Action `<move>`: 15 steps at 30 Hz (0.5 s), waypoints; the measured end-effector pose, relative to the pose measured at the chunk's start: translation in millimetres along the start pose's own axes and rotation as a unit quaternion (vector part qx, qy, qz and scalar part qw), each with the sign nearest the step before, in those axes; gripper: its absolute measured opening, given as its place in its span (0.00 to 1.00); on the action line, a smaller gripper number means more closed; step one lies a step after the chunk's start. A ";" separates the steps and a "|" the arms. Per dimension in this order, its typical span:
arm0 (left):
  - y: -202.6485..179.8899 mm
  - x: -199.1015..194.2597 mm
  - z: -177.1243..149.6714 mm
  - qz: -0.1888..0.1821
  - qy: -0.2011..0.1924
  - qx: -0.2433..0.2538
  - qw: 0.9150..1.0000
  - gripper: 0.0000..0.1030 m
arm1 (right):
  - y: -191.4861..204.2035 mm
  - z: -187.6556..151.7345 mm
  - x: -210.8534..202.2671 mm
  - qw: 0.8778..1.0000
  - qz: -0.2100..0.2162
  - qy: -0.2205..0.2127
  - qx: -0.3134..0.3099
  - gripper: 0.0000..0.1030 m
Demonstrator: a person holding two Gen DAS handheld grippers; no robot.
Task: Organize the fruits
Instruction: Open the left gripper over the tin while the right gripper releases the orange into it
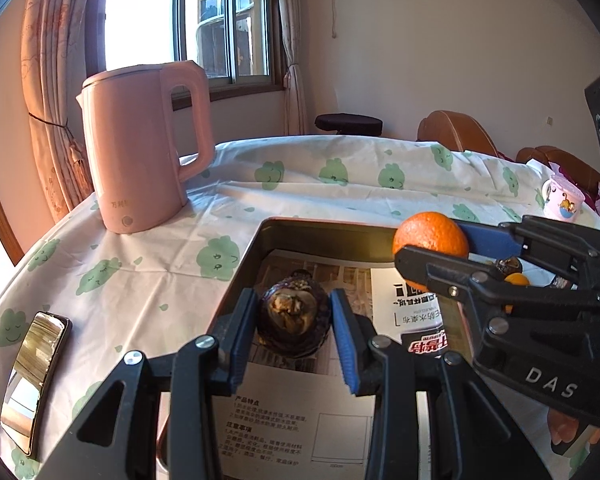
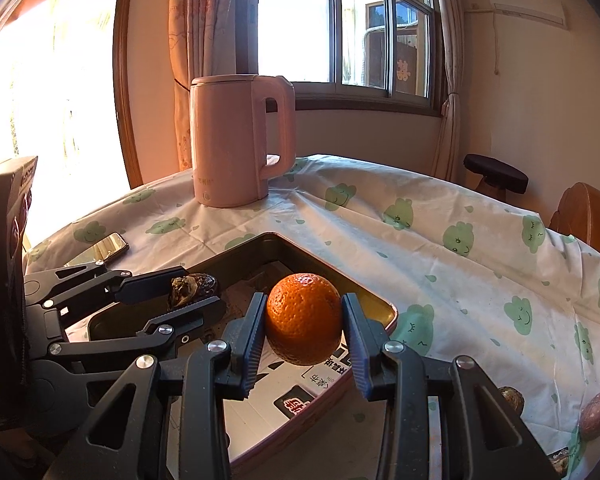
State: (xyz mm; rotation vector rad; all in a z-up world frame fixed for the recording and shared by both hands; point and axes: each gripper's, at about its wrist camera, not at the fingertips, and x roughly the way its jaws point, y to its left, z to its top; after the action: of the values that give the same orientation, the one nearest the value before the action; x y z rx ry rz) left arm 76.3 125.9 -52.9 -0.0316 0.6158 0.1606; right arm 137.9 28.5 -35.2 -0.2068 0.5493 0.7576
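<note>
My left gripper [image 1: 292,314] is shut on a dark, wrinkled purple fruit [image 1: 294,332] and holds it just over the paper-lined metal tray [image 1: 332,236]. At the right of the same view, my right gripper [image 1: 444,248] is shut on an orange [image 1: 430,240] above the tray's right part. In the right wrist view the orange [image 2: 304,320] sits pinched between the pads of the right gripper [image 2: 305,308] over the tray [image 2: 384,308]. To its left, the left gripper [image 2: 198,290] carries the dark fruit [image 2: 188,288].
A pink kettle [image 1: 140,148] stands on the green-patterned cloth behind the tray, and a phone [image 1: 34,376] lies at the left. A small mug [image 1: 562,200] is at the far right. Two brown fruits [image 2: 596,414] [image 2: 512,398] lie on the cloth right of the tray.
</note>
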 end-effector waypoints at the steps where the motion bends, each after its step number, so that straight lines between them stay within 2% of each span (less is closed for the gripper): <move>1: 0.2 0.8 0.1 0.000 0.002 -0.001 1.000 0.38 | -0.8 -0.1 1.5 1.000 0.002 0.003 0.002 0.39; 9: 0.2 7.9 0.8 0.003 0.021 0.000 1.000 0.37 | -6.3 -4.9 13.5 0.999 0.021 0.032 0.013 0.39; 15: 2.3 7.5 0.6 0.006 0.020 -0.004 1.000 0.40 | -7.4 -6.6 15.1 0.999 0.026 0.035 0.021 0.40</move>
State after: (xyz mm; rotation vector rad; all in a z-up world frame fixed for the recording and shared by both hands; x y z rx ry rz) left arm 82.3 129.2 -56.7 -0.0394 0.6561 0.1742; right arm 149.5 29.7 -49.1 -0.1817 0.6376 0.7916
